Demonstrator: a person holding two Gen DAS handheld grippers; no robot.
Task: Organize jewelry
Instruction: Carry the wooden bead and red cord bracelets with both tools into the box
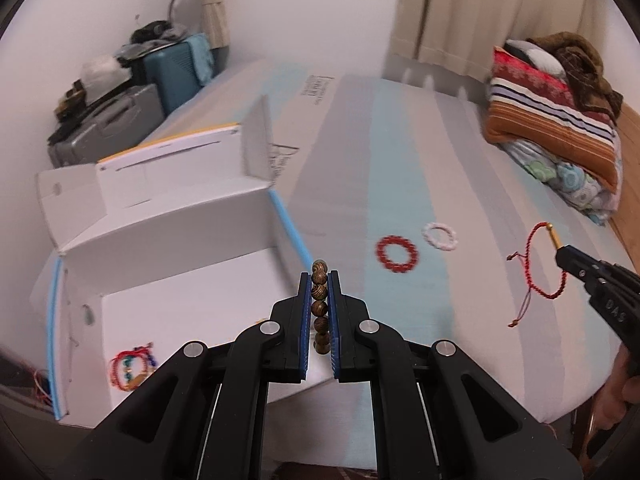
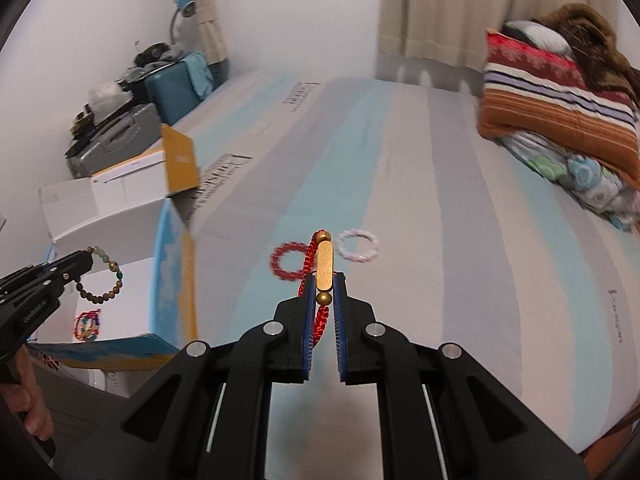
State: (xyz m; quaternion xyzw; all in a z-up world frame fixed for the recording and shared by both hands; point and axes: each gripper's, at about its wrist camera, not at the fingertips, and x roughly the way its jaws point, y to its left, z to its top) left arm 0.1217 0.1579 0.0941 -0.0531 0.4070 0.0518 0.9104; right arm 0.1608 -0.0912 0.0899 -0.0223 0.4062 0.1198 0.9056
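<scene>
Left gripper (image 1: 320, 300): jaws clamped on brown wooden bead bracelet (image 1: 319, 280), held over the near wall of the open white cardboard box (image 1: 180, 280). Right gripper (image 2: 325, 300): jaws clamped on red cord bracelet with gold bar (image 2: 325, 266), above the striped mattress (image 2: 440, 200). Red bead ring (image 2: 285, 261) and white bead ring (image 2: 357, 245) lie apart on open mattress beyond.

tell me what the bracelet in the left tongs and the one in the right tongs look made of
Beaded bracelet in the left tongs: likely polished wood, brown striped grain. Red bracelet in the right tongs: braided cord with a gold-coloured bar, probably metal.
</scene>
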